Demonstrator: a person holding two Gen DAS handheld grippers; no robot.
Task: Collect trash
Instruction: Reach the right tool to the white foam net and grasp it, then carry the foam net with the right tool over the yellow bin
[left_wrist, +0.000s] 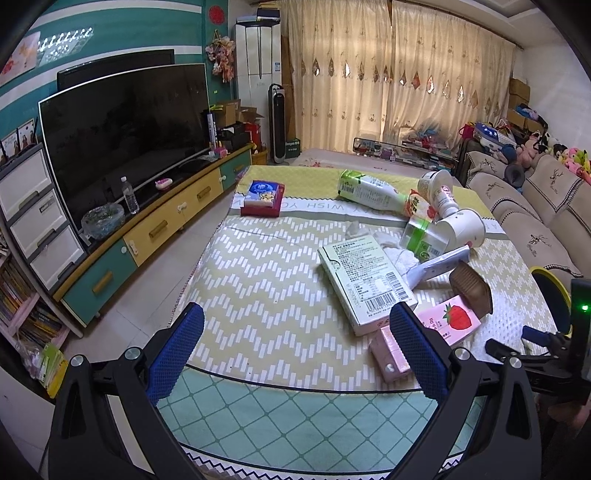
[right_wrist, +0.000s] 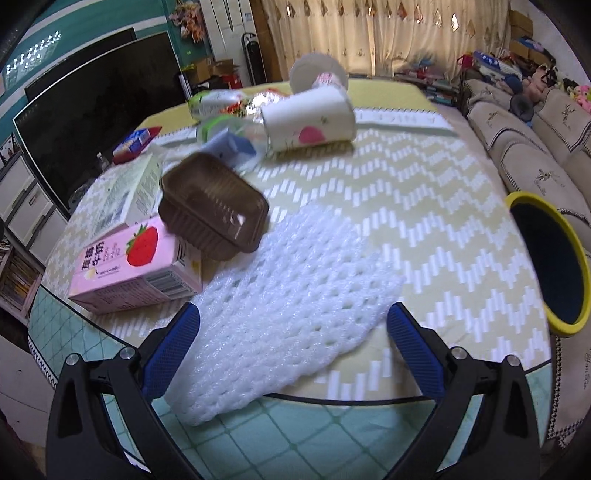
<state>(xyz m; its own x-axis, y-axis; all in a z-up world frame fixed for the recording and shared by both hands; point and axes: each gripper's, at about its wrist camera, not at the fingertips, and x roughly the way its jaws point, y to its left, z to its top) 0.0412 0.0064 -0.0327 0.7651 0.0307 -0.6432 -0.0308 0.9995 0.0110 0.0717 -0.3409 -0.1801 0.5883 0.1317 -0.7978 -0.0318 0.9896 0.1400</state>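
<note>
White foam netting (right_wrist: 280, 317) lies near the right gripper (right_wrist: 293, 332), spread and empty like the left gripper (left_wrist: 295, 339), with the yellow-rimmed bin (right_wrist: 550, 258) to its right; such flimsy mesh could slip out or snag the brown tray (right_wrist: 216, 210).

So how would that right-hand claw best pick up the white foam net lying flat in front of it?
Probably by its near end. The foam net lies flat and limp on the tablecloth, and the open right gripper already straddles that end. Coming down from above and pinching across the narrow width should bunch the soft mesh between the pads. The far left corner is crowded by the brown tray.
</note>
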